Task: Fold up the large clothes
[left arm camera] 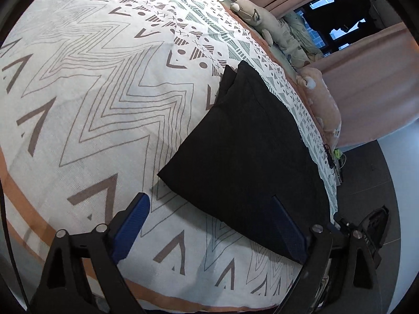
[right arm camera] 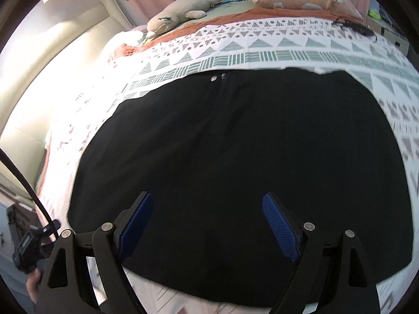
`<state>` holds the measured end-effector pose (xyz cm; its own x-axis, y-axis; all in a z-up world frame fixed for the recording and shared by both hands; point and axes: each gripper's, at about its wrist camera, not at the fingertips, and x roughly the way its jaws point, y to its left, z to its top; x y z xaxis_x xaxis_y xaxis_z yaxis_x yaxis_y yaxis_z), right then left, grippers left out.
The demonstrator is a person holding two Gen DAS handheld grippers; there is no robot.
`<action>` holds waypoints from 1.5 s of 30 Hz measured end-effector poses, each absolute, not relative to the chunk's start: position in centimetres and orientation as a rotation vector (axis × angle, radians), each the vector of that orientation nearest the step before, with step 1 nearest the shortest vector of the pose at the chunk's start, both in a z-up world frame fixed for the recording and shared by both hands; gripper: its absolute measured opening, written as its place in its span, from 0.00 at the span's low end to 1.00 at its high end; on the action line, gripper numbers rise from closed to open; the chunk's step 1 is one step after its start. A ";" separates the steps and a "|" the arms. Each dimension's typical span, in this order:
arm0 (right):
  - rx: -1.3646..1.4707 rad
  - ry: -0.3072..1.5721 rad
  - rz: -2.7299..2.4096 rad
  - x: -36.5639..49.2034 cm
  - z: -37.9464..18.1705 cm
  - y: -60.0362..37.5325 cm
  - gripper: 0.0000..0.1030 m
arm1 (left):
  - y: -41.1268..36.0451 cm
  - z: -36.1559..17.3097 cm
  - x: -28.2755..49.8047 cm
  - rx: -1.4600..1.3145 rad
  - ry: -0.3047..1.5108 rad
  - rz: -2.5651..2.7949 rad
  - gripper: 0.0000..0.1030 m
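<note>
Bed: patterned duvet (left arm camera: 104, 104), plush toys (right arm camera: 180, 7) along the far edge.
Garment: black clothing (right arm camera: 235, 157) lies folded flat on the duvet.
Left gripper (left arm camera: 209, 225): spread wide, empty, at the garment's edge.
Right gripper (right arm camera: 207, 225): spread wide, empty, above the garment.

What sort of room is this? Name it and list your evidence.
Almost certainly a bedroom: a bed under a patterned duvet, plush toys along its far edge, and pink curtains by a window. The black garment lies on the bed.
</note>
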<state>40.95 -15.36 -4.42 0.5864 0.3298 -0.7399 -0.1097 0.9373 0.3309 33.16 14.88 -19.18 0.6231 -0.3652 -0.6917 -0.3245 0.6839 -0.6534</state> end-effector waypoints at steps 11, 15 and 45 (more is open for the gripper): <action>0.274 0.935 0.258 36.6 -6.1 -15.1 0.61 | 14.5 -21.2 34.9 -0.952 0.961 -0.097 0.73; 0.244 0.976 0.249 36.5 -6.5 -13.8 0.48 | 14.2 -22.3 36.4 -0.988 0.975 -0.117 0.65; 0.283 1.001 0.211 44.4 -12.2 -14.2 0.46 | 11.9 -16.9 41.0 -0.976 0.779 -0.237 0.16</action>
